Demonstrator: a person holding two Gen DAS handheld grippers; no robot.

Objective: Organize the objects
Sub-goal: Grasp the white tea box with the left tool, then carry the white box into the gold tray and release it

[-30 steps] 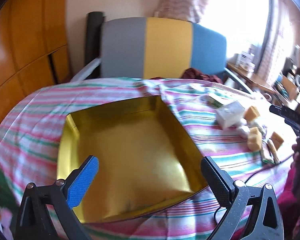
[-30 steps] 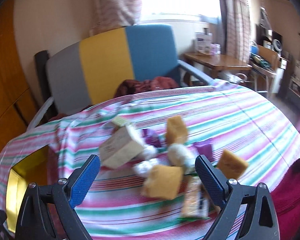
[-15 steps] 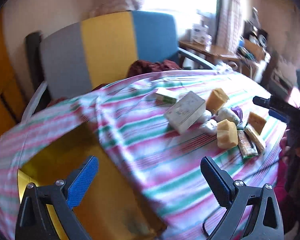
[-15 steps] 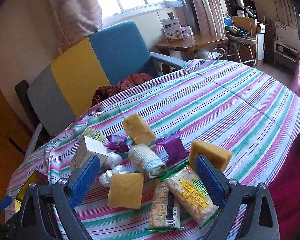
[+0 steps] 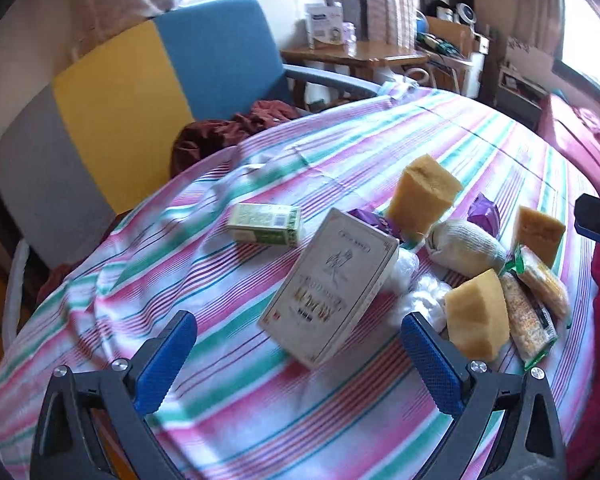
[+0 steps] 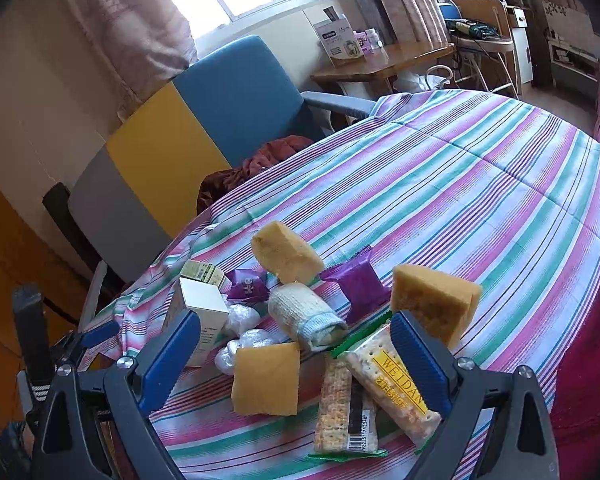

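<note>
Your left gripper is spread wide and grips nothing; it hangs over the striped cloth low in the left wrist frame. Just left of centre in that frame lies the small green box, flat on the cloth. At centre, between your blue fingers and a little beyond them, the white carton sits tilted. Right of it the pile begins: a tall yellow sponge leans above a rolled sock, with a second sponge wedge lower right, touching the cracker packets. At the far right edge the tip of your other tool shows.

Your right gripper is also released, empty, and low in the right wrist frame. At left there, the carton stands just beside your left finger. Mid-frame, a flat sponge square lies between the fingers, with white wrapped lumps and two purple sachets behind it. Right of centre, two cracker packs overlap, and a thick sponge leans above your right finger.
</note>
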